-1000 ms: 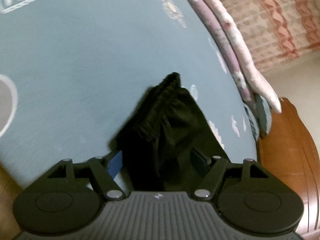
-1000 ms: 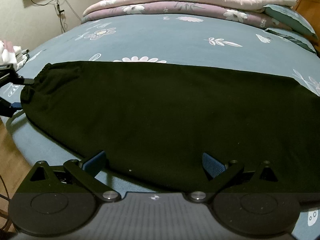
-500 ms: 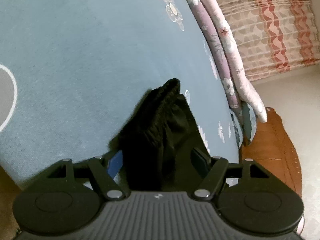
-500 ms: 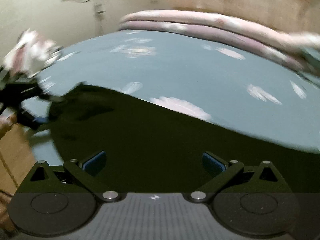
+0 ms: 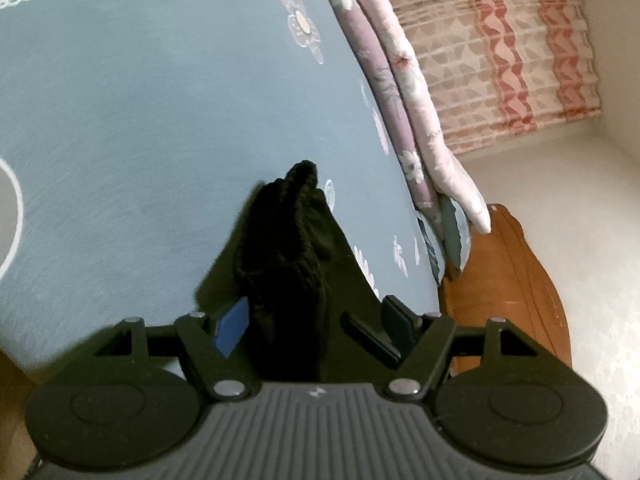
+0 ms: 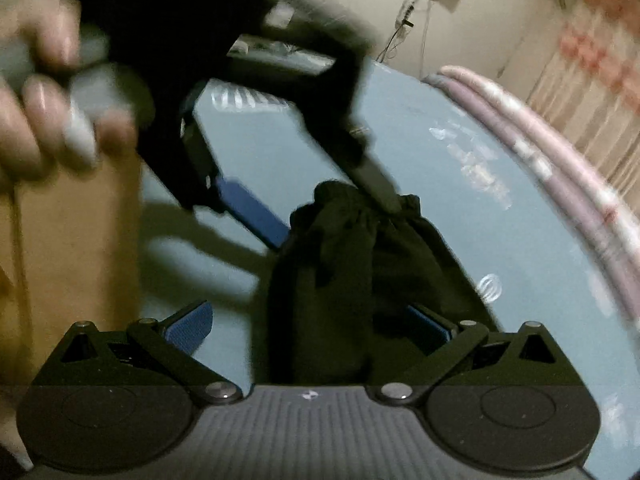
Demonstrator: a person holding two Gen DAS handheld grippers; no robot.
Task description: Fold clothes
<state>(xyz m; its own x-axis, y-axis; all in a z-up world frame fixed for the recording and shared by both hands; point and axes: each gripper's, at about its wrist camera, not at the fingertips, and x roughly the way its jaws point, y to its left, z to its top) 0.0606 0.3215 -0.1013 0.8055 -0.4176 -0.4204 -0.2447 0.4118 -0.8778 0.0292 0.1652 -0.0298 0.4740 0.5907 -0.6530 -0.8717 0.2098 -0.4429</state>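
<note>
While nothing like a box or basket showed in either view, the bed (image 5: 152,128) itself carried everything: a blue-grey sheet printed with pale flowers, and folded pink and mauve quilts (image 5: 404,92) stacked along its far edge, next to a wooden headboard (image 5: 516,280). The black garment (image 5: 288,264) lay on that sheet near the bed's near edge, its gathered elastic waistband bunched and raised off the sheet. In the left wrist view the left gripper (image 5: 316,320) had its jaws spread, the bunched cloth running up between them; the blue pad sat just beside the fabric on one side, with a clear gap on the other. In the right wrist view the right gripper (image 6: 308,326) likewise had its jaws spread wide, the garment (image 6: 340,280) lying between them without either pad pressing it. Further off in that blurred view, the left gripper came down over the waistband, one finger touching the gathered hem, and a hand (image 6: 52,104) gripped its handle.
</note>
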